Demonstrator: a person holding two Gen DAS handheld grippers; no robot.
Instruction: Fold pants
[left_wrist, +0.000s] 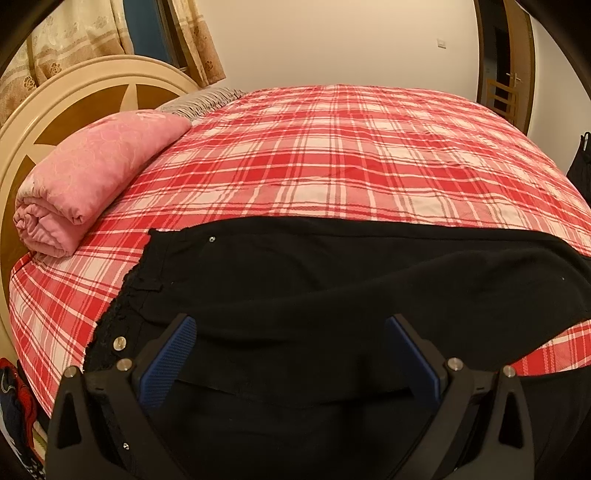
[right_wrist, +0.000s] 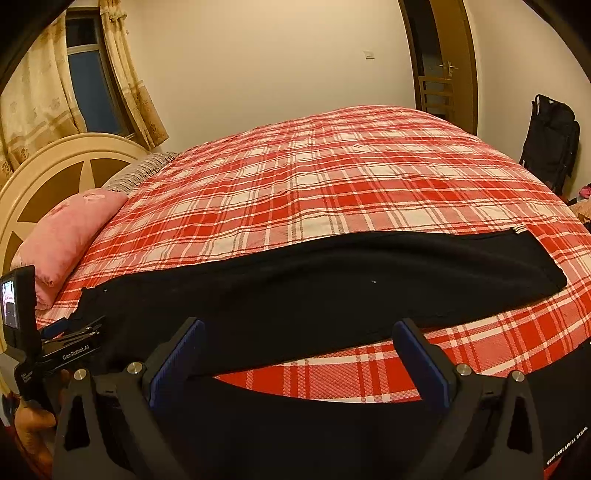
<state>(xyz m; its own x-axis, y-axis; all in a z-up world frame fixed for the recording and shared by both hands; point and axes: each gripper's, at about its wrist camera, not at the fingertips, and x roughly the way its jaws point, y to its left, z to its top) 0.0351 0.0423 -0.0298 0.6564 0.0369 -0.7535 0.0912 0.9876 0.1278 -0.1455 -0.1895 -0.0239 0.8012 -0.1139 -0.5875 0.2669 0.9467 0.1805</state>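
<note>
Black pants (left_wrist: 314, 280) lie along the near edge of the bed, waistband with metal buttons at the left and leg cuffs at the right (right_wrist: 524, 258). One leg lies over the other; part of the cloth hangs over the bed's near edge. My left gripper (left_wrist: 291, 343) is open over the waist end, its blue pads (left_wrist: 173, 354) on either side of the cloth and closed on nothing. My right gripper (right_wrist: 299, 347) is open above the middle of the legs (right_wrist: 295, 302). The left gripper also shows at the left of the right wrist view (right_wrist: 70, 332).
The bed carries a red and white plaid sheet (left_wrist: 332, 158). A rolled pink quilt (left_wrist: 88, 181) lies at the head end by the cream headboard (left_wrist: 66, 96). A black bag (right_wrist: 550, 147) stands by the wall near a doorway.
</note>
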